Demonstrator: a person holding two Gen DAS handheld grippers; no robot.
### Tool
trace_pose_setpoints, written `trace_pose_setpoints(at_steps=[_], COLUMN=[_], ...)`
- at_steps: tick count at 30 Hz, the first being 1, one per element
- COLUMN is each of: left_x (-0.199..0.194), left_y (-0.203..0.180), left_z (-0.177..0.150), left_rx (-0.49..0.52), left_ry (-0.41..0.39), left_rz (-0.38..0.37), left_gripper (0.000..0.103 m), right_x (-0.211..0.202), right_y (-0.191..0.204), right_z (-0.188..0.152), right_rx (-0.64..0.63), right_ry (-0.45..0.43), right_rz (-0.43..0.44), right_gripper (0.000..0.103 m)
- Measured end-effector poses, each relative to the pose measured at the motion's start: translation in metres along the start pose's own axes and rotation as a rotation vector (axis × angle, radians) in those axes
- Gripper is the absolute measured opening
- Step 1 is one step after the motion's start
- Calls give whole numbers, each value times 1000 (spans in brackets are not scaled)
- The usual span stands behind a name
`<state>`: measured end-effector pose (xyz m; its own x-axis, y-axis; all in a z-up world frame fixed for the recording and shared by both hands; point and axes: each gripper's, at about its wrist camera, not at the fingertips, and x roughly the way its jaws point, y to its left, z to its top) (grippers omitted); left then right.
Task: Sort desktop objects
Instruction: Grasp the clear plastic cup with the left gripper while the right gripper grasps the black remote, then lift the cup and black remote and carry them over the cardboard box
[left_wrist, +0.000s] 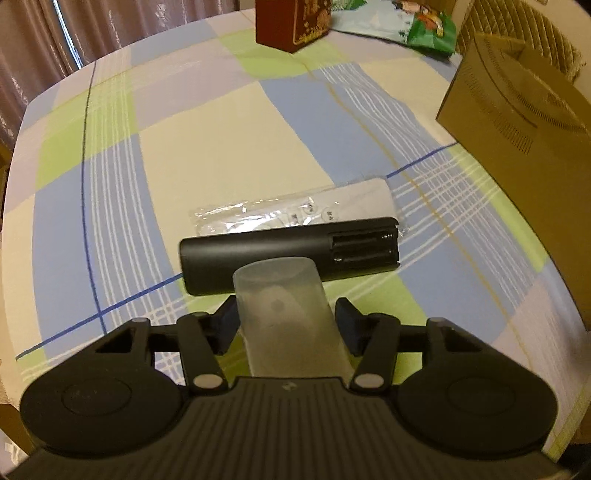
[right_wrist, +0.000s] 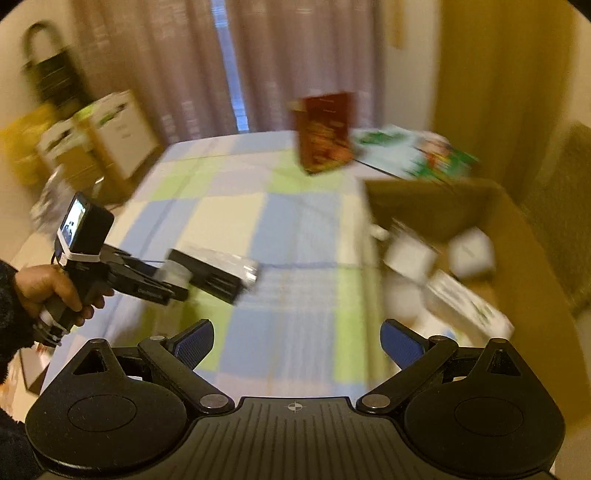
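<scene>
- On a checked tablecloth (left_wrist: 207, 122), at the near edge of the left wrist view: the left gripper (left_wrist: 284, 325) straddles a translucent silicone-sleeved remote (left_wrist: 284, 306), its blue pads (left_wrist: 227, 323) close on either side; the left pad looks to touch the sleeve, a sliver of gap shows at the right, so a firm grip cannot be confirmed.
- Just beyond, a black remote (left_wrist: 288, 254) lies crosswise (battery bay uncovered, cells showing), the sleeved remote's far end resting over it.
- Behind that, touching or nearly so, a white remote in a clear plastic bag (left_wrist: 295, 210).
- To the right, a cardboard box (left_wrist: 517, 125), judged the sorting bin: the right wrist view shows white items inside.
- Farthest back, a dark red carton (left_wrist: 291, 22) and green snack packets (left_wrist: 428, 29).
- The right gripper (right_wrist: 297, 343) hangs empty, jaws wide, its view badly blurred.
- Risks: the slick, soft sleeve could slip from a shallow pinch; lifting it may drag the black remote and jostle its exposed batteries.
</scene>
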<state>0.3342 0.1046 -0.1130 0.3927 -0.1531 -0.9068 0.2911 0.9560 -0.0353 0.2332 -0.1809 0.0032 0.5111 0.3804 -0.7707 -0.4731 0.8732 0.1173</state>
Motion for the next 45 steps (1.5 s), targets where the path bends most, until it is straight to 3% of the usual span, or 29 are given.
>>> trace_pose_setpoints(at_steps=[7, 8, 9, 10, 13, 20, 24, 26, 30, 33, 38, 42, 45], left_x=[-37, -42, -46, -50, -61, -78, -78, -77, -76, -74, -73, -70, -69], left_y=[26, 28, 31, 34, 42, 57, 65, 68, 72, 72, 70, 65, 59], left_z=[-25, -29, -34, -38, -48, -66, -67, -68, -67, -68, -71, -72, -72], left_rx=[-82, -94, -107, -121, -161, -240, -258, -263, -265, -263, -267, -258, -247], left_ry=[-36, -36, -34, -34, -36, -52, -49, -48, -43, -40, -40, -33, -28], left_rz=[-30, -26, -25, -24, -18, -7, 5, 9, 14, 11, -7, -31, -43], left_gripper=[51, 51, 51, 51, 51, 51, 51, 51, 51, 51, 51, 51, 51], right_x=[97, 113, 129, 145, 187, 242, 255, 257, 254, 237, 211, 208, 211], right_y=[50, 58, 65, 72, 89, 118, 127, 129, 132, 128, 98, 81, 80], right_z=[37, 39, 40, 41, 37, 11, 7, 7, 6, 1, -16, -24, -23], right_rx=[-401, -463, -525, -586, -734, -929, -949, -948, -939, -845, -580, -472, -451], right_ry=[54, 65, 77, 89, 104, 114, 73, 61, 83, 195, 378, 358, 295], right_rz=[157, 166, 175, 183, 203, 209, 203, 199, 183, 141, 157, 165, 178], right_gripper=[98, 92, 68, 54, 54, 54, 54, 41, 37, 37, 37, 38, 38])
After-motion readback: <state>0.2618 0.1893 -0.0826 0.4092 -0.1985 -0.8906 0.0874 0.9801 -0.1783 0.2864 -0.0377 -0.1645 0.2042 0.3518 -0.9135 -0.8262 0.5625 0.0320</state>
